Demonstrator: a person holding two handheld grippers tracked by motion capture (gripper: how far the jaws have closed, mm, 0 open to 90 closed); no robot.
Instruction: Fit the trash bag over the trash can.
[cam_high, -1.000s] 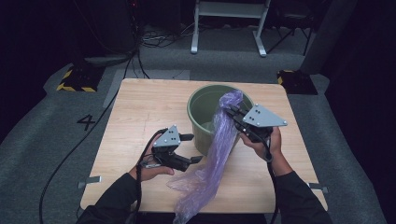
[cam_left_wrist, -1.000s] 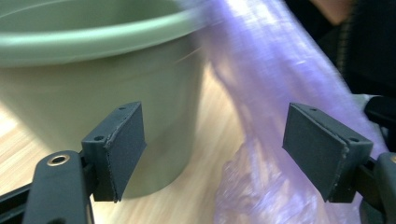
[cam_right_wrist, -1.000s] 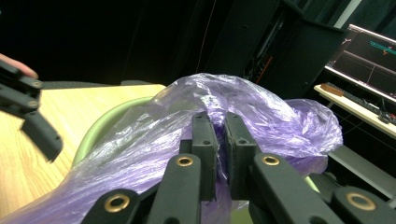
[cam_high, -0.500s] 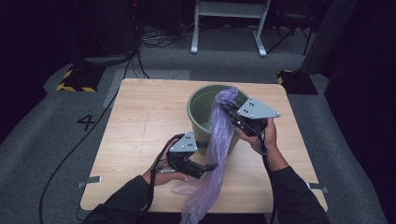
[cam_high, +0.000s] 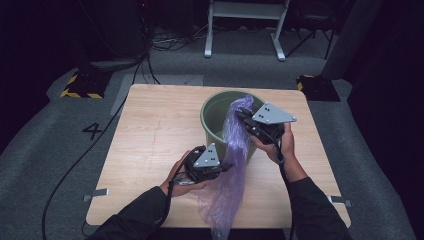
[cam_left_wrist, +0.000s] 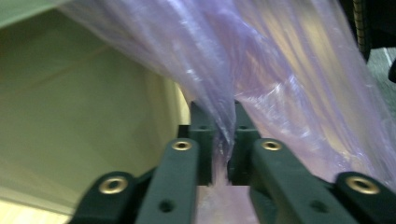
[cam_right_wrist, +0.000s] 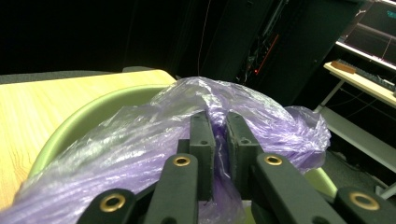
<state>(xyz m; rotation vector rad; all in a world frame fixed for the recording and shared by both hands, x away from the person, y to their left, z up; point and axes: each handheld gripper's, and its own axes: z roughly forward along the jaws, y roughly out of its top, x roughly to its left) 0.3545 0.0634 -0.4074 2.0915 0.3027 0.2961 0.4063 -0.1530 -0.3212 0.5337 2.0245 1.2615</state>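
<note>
1. Your left gripper's (cam_left_wrist: 219, 135) jaws have just been closing, and the left gripper view shows them pinched on a fold of the purple plastic bag (cam_left_wrist: 261, 70), the film bunched tight between the two pads.
2. Your right gripper's (cam_right_wrist: 218, 135) jaws are clamped on the same bag's upper end; in the right gripper view the crumpled film (cam_right_wrist: 187, 121) spills out to both sides of the pads. Those jaws have just been easing slightly wider, yet the film is gripped between them.
3. In the high view, your right gripper (cam_high: 248, 121) holds the top of the bag (cam_high: 235, 150) over the rim of the green bucket (cam_high: 212, 117), on the bucket's right side.
4. The bag hangs from there as a long, stretched strip, running down across the bucket's near wall and on toward the near edge of the table (cam_high: 150, 135).
5. Your left gripper (cam_high: 226, 166) grips that strip partway down, just in front of the bucket, with its jaws pointing right.
6. Below your left gripper the bag's loose end widens and lies on the wood, reaching the table's near edge between your two sleeves.
7. The bucket stands upright on the far right part of the table; in the left gripper view its pale green wall (cam_left_wrist: 84, 116) is just to the left of the gripped film.
</note>
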